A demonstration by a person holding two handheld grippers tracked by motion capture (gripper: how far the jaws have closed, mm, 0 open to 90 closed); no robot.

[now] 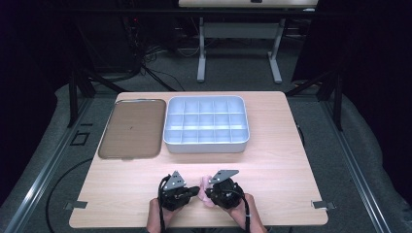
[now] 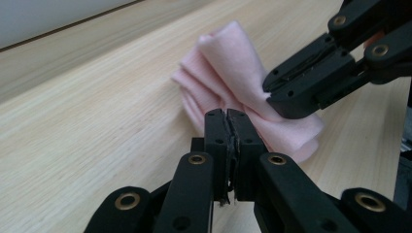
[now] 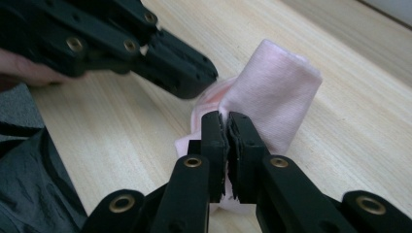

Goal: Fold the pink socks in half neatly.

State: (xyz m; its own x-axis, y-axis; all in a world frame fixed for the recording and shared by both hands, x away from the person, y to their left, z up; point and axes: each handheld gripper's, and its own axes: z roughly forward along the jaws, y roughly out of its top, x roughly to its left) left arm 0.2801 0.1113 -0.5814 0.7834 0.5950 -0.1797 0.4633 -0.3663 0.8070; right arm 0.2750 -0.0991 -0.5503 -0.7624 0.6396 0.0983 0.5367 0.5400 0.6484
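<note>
The left tool (image 2: 228, 116) has its jaws pressed together on the near edge of a folded pink cloth (image 2: 228, 63) lying on the pale wooden surface (image 2: 87, 121). The right tool (image 2: 279, 94) reaches in from the upper right, clamped on the same cloth.

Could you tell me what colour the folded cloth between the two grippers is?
Pale pink; the cloth shows best in the left gripper view.
</note>
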